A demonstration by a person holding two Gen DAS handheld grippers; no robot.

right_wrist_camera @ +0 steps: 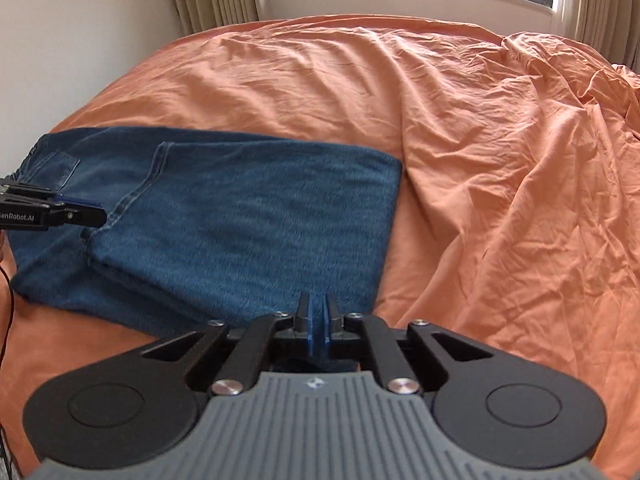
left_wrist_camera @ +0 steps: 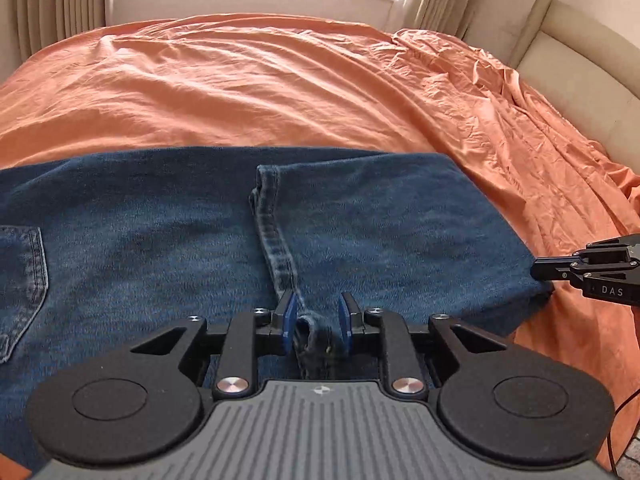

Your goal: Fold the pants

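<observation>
Two hand-held grippers hover over folded dark-blue denim pants (right_wrist_camera: 224, 216) lying on a bed's rumpled orange sheet (right_wrist_camera: 480, 160). Left hand-held gripper (left_wrist_camera: 317, 322) stands released, blue pads apart around a raised hem seam without pressing it. Right hand-held gripper (right_wrist_camera: 319, 320) is clenched at the pants' near edge; whether it pinches fabric I cannot tell.

Black grippers (left_wrist_camera: 316, 322), blue pads (left_wrist_camera: 289, 322)

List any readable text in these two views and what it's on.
"DAS": white letters on the side of the right gripper, seen from the left wrist.
"enRobot.AI": white letters on the side of the left gripper, cut off at the picture's edge.
Nothing readable on the jeans.
</observation>
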